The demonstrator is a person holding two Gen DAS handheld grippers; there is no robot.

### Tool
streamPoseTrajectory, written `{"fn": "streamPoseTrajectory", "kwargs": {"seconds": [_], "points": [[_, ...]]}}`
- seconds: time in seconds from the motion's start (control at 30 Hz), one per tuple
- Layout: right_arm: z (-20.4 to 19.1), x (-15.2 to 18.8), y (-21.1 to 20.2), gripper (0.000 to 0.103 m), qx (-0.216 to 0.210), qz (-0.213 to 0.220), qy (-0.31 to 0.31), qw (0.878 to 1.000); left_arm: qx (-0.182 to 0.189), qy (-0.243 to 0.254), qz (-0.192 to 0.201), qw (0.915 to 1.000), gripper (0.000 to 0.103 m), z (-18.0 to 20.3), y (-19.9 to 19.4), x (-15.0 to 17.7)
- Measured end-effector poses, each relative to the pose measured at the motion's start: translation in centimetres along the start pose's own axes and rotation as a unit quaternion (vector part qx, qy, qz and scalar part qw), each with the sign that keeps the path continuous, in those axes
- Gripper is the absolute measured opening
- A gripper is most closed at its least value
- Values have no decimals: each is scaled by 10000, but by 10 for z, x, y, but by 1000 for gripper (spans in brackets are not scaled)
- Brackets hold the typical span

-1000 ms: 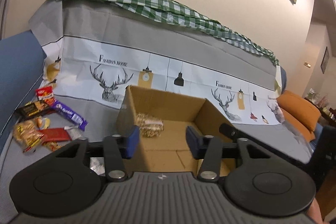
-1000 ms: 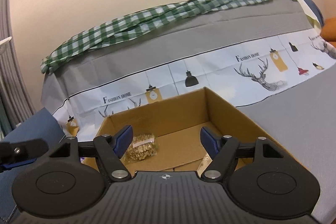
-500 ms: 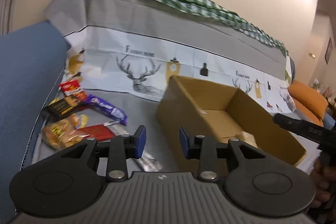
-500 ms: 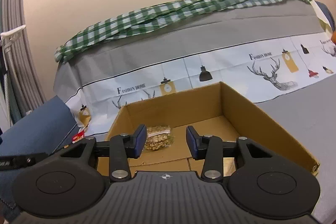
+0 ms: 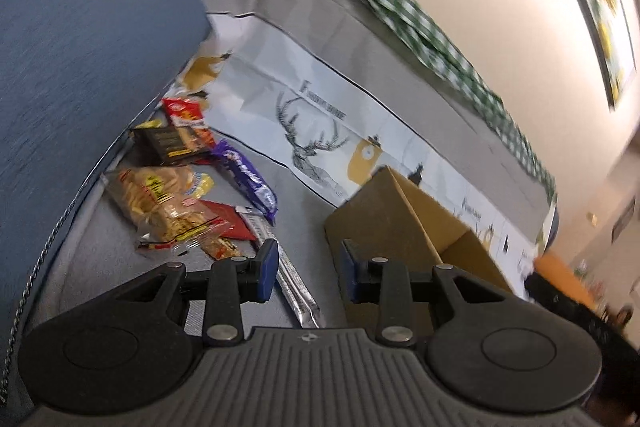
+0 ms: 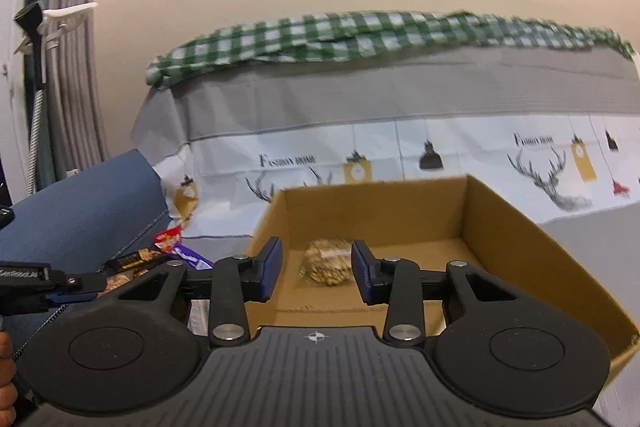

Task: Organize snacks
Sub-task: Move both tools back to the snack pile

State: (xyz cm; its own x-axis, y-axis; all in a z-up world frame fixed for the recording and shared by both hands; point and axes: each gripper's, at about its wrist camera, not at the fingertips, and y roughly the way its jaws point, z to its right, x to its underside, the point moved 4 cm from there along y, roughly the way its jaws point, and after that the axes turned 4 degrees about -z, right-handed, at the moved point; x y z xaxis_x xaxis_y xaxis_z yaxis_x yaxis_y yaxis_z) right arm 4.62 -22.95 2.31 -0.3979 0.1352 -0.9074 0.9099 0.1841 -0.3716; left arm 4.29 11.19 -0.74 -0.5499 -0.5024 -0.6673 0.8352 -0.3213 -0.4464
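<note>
Grey sofa seating with a deer-print cover [image 5: 320, 115] and a green checked cloth [image 6: 360, 35] along its backrest carries all task items; a blue cushion [image 5: 80, 59] closes off the seat's left end.

1. Progress. One clear bag of nut-like snacks [image 6: 329, 266] lies inside the cardboard box [image 6: 520, 251], near its far left corner. Judged from this, sorting has barely started: the remaining snacks lie outside the box, in a pile at the seat's left end against the cushion.

2. Pile contents. Purple bar [image 5: 249, 179], cracker bag [image 5: 160, 203], dark packet [image 5: 168, 143], red packet [image 5: 185, 111], and a silver stick pack [image 5: 294, 285] nearest the tongs.

3. Orientation. The silver stick pack's long axis runs from the pile diagonally toward the seat's front edge. The purple bar lies roughly parallel to it.

4. Tongs. Left tongs [image 5: 307, 267] are closing, partly spread, with nothing pinched; the stick pack lies below the gap, untouched. Right tongs [image 6: 316, 269] are closing, partly spread, empty, aimed over the box's near wall toward the bagged snack
</note>
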Motion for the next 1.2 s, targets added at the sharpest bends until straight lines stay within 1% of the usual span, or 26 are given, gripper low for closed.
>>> {"fn": "streamPoseTrajectory", "kwargs": {"seconds": [0.07, 0.17, 0.23, 0.27, 0.33, 0.4, 0.47, 0.53, 0.6, 0.67, 0.7, 0.83, 0.9, 0.97, 1.03, 1.07, 1.1, 1.13, 1.17, 1.2], "points": [[-13, -3, -2, 38, -95, 92, -62, 9999, -26, -391, 85, 9992, 36, -11, 2, -1], [-44, -4, -6, 38, -386, 243, -233, 9987, -234, -868, 184, 9958, 37, -28, 3, -4], [-70, -2, -5, 38, -621, 268, -367, 9970, -336, -864, 237, 9954, 38, -28, 4, -5], [-83, 0, -2, 38, -715, 216, -439, 9962, -382, -852, 267, 9953, 40, -28, 5, -6], [-107, 7, 10, 38, -876, 1, -542, 9947, -605, -922, 349, 9933, 56, -31, 6, -6], [-123, 15, 27, 38, -900, -208, -609, 9939, -766, -1009, 469, 9908, 57, -36, 6, -7], [-133, 19, 47, 38, -828, -443, -654, 9934, -917, -1020, 571, 9889, 63, -37, 7, -8], [-137, 24, 70, 40, -746, -749, -662, 9922, -1145, -1081, 676, 9852, 76, -40, 9, -8], [-139, 31, 93, 44, -568, -1024, -731, 9904, -1398, -1150, 785, 9803, 82, -44, 11, -9], [-139, 38, 113, 48, -370, -1254, -728, 9887, -1608, -1210, 869, 9757, 84, -48, 13, -9], [-137, 41, 123, 53, -271, -1367, -727, 9876, -1672, -1229, 896, 9741, 84, -49, 15, -9], [-134, 56, 156, 60, -27, -1771, -824, 9807, -1921, -1272, 884, 9691, 88, -53, 29, -8], [-136, 63, 169, 61, 27, -1980, -903, 9760, -2080, -1286, 905, 9654, 88, -56, 35, -8], [-137, 70, 179, 62, 93, -2177, -966, 9712, -2134, -1267, 883, 9647, 88, -58, 43, -9], [-135, 77, 187, 60, 78, -2365, -926, 9672, -2229, -1225, 856, 9633, 88, -60, 51, -11], [-133, 78, 186, 60, 54, -2355, -867, 9680, -2271, -1198, 833, 9629, 88, -61, 56, -12], [-133, 78, 186, 56, 15, -2359, -854, 9680, -2312, -1173, 803, 9625, 88, -62, 59, -12], [-133, 78, 185, 38, -91, -2365, -840, 9680, -2339, -1137, 775, 9625, 86, -63, 62, -13], [-133, 77, 185, 35, -219, -2370, -801, 9680, -2352, -1101, 744, 9628, 85, -64, 65, -13], [-134, 76, 184, 30, -270, -2380, -785, 9677, -2377, -1044, 705, 9631, 80, -64, 67, -13]]}}
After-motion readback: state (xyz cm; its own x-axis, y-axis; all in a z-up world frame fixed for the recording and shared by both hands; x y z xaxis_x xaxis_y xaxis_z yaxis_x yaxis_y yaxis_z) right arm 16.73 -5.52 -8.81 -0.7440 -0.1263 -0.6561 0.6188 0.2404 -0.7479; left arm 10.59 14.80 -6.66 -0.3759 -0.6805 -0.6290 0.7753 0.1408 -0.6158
